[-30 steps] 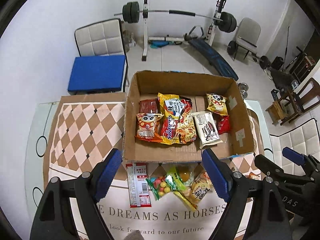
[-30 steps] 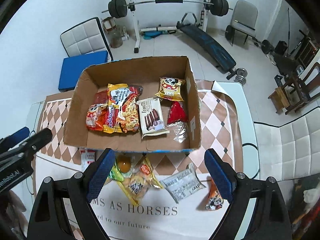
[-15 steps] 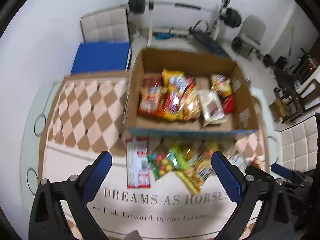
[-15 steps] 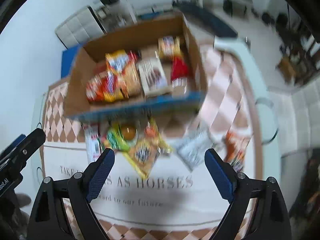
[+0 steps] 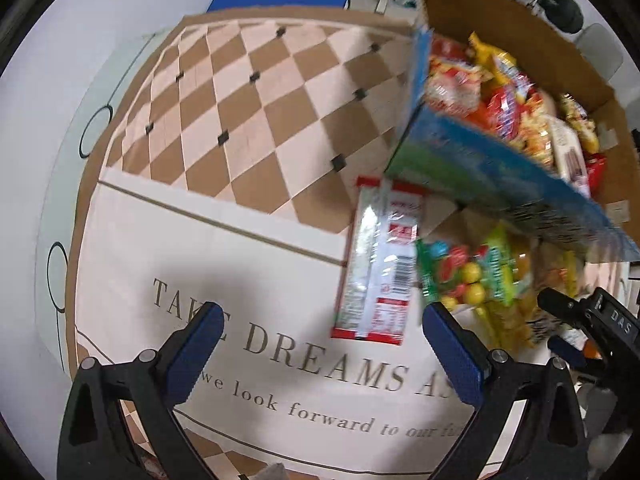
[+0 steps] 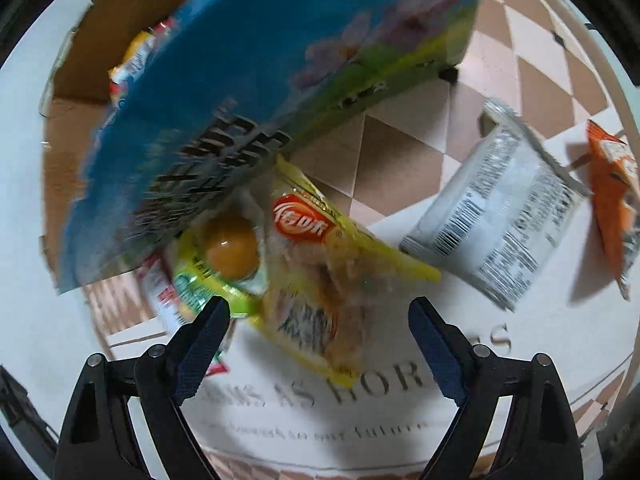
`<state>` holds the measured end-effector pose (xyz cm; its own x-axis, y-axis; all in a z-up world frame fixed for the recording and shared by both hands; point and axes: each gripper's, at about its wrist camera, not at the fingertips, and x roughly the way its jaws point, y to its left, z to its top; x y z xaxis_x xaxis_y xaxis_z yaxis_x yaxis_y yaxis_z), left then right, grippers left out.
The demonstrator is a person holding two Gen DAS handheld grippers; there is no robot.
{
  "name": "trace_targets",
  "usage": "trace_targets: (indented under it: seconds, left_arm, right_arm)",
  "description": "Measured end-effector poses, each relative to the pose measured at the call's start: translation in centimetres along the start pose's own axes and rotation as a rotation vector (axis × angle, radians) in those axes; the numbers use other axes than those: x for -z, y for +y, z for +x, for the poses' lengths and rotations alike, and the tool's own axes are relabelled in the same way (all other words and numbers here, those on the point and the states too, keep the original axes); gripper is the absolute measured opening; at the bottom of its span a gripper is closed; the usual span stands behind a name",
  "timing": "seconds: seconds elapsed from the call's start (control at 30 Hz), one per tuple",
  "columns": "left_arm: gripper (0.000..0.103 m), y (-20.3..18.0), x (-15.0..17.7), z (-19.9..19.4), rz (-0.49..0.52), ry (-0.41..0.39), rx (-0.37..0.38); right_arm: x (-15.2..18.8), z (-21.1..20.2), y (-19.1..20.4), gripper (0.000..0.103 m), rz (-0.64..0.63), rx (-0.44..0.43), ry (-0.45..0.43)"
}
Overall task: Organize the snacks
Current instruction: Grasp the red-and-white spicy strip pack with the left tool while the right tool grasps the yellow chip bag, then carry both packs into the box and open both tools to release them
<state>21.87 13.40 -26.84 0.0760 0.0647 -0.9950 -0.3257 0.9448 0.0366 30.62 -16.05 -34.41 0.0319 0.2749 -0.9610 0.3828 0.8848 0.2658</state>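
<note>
While right claw [image 6: 318, 338] narrows, empty, over yellow packet [image 6: 320, 280] beside cardboard box [image 5: 500, 172], it may snag neighbours; left claw [image 5: 320, 352] gapes wide.

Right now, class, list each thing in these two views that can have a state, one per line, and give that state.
cardboard box: open-topped, holding snack packets
red-and-white packet: flat on the cloth, outside the box
candy bag: on the cloth, not gripped
yellow snack bag: on the cloth, between the right jaws, ungripped
grey packet: lying label-up
left gripper: open, empty
right gripper: closing, not yet gripping
</note>
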Motion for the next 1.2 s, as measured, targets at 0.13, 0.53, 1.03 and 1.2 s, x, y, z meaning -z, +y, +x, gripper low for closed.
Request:
trace_targets:
  seconds: [0.13, 0.53, 1.03, 1.2]
  left_arm:
    - [0.102, -0.2, -0.1, 1.6, 0.015, 0.038, -0.005]
    - [0.102, -4.1, -2.0, 6.8, 0.154, 0.113, -0.025]
    - [0.049, -5.9, 1.8, 6.6, 0.212, 0.100, 0.027]
    - [0.049, -5.2, 6.3, 5.9, 0.196, 0.151, 0.047]
  right_arm:
    - [0.1, 1.8, -0.1, 0.052, -0.055, 0.005, 0.054]
    - [2.1, 0.7, 0.5, 0.068, -0.474, 0.278, 0.189]
    - [1.5, 1.6, -0.5, 0.055, -0.276, 0.205, 0.088]
    - [2.8, 1.8, 0.1, 0.049, -0.445, 0.209, 0.173]
